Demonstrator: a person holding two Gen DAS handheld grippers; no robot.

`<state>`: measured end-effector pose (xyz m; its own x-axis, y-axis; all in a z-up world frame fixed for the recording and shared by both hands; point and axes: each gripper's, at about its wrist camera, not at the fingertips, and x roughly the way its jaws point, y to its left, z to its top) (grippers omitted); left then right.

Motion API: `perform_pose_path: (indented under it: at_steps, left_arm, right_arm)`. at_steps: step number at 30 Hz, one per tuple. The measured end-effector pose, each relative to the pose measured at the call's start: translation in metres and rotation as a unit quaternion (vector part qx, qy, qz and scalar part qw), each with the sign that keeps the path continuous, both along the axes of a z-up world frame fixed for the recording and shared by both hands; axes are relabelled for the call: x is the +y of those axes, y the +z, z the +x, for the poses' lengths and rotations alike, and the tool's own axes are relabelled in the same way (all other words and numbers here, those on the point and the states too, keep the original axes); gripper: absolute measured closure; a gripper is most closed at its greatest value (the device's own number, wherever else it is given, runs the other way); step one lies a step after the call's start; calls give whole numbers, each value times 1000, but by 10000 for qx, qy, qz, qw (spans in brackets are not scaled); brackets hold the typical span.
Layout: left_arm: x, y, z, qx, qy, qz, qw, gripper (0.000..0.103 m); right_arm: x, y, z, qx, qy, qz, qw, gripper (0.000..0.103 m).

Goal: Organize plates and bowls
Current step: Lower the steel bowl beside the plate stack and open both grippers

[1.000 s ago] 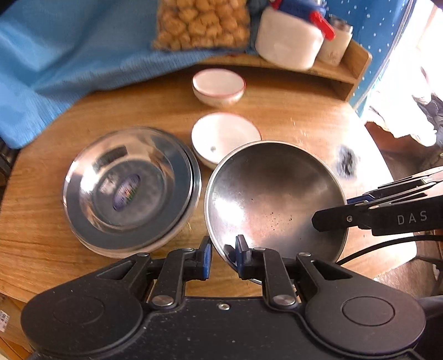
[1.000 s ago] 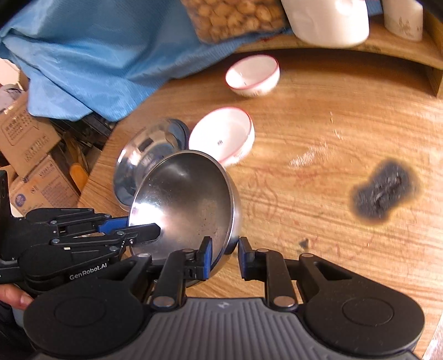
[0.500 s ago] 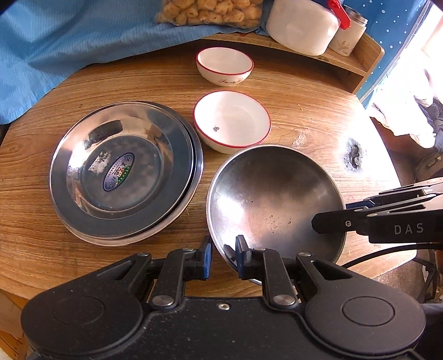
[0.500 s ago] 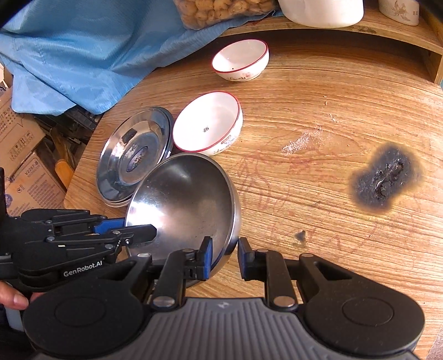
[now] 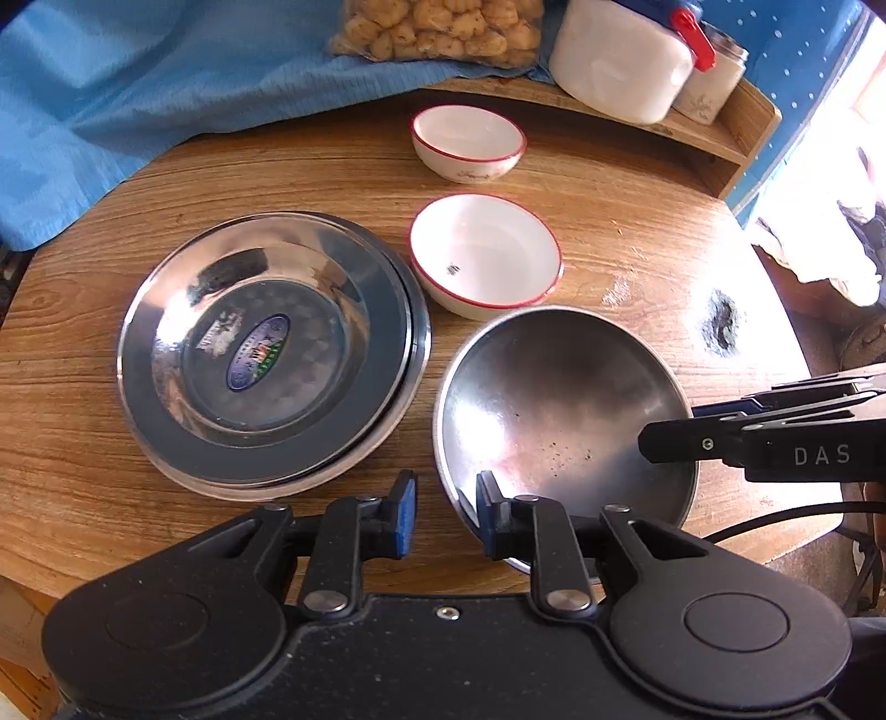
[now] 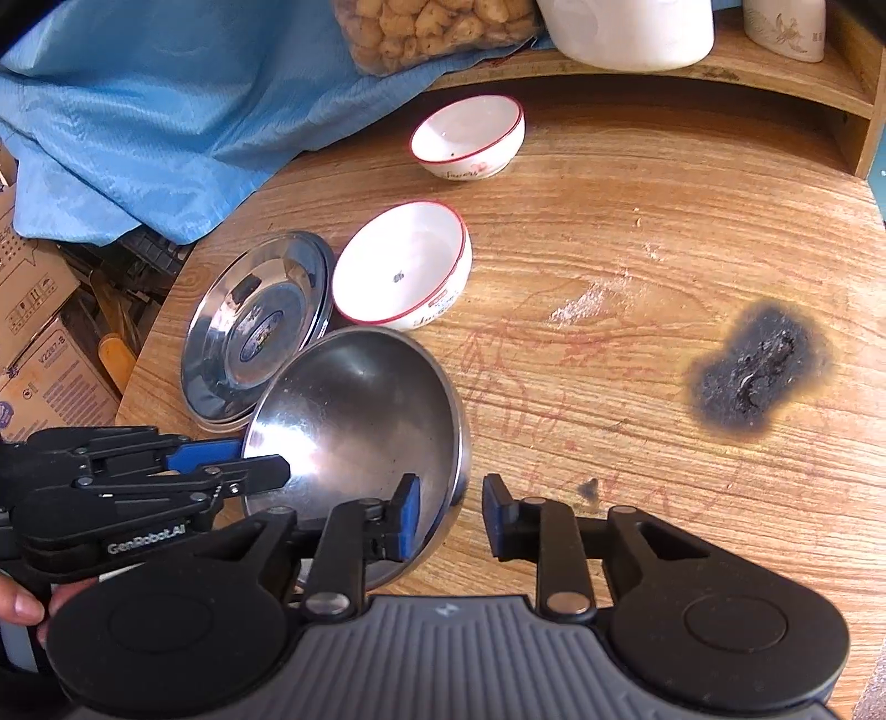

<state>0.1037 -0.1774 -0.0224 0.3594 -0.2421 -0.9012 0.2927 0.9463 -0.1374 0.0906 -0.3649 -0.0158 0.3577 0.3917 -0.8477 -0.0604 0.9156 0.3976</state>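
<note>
A plain steel bowl (image 5: 559, 410) sits on the wooden table (image 5: 83, 443) near its front edge, right of a stack of steel plates (image 5: 271, 354). My left gripper (image 5: 446, 498) straddles the bowl's near-left rim. Its jaws are opening and the pads stand off the metal. My right gripper (image 6: 449, 509) straddles the bowl's (image 6: 360, 415) right rim, its jaws also opening, a gap showing on each side. Two white bowls with red rims stand behind, one close (image 5: 484, 255), one farther back (image 5: 468, 141).
A raised wooden shelf (image 5: 714, 133) at the back carries a white jar (image 5: 620, 61) and a small canister. A snack bag (image 5: 437, 25) lies on blue cloth (image 5: 138, 94). A burn mark (image 6: 758, 371) scars the table on the right. Cardboard boxes (image 6: 33, 343) sit beyond the left edge.
Both grippers' jaws have spread apart and come off the steel bowl's rim, which they pinched before. The bowl stays beside the plate stack.
</note>
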Motion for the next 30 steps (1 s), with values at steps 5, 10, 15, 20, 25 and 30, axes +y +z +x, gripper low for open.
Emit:
perform_pose_path:
  at_steps: [5,10,15,20,25,30]
  left_arm:
    - [13,8,-2,-89,187,-74,9998,42]
    - [19,22,-3,-419,289,30,9987,16]
    - [20,30,4,-841,512,379,9944,1]
    - [20,35,21,-978,558,521,9923,1]
    - [9,36,40,-1055,330,819,9905,1]
    - [1,37,54,-1112,62,917,9895,1]
  right_arm:
    - [-3,4,0,-116,-106,-52,9999,64]
    - [-5,8,1,-227,-205,-68,9995,32]
    - [-8,10,4,-293,-412,-83,9987,7]
    - [-11,9,8,-316,-636,-272,9971,1]
    - [-10,10,15,-390,-824,-490,9946,0]
    - [-6,9,20,-423,-872,-655,9931,0]
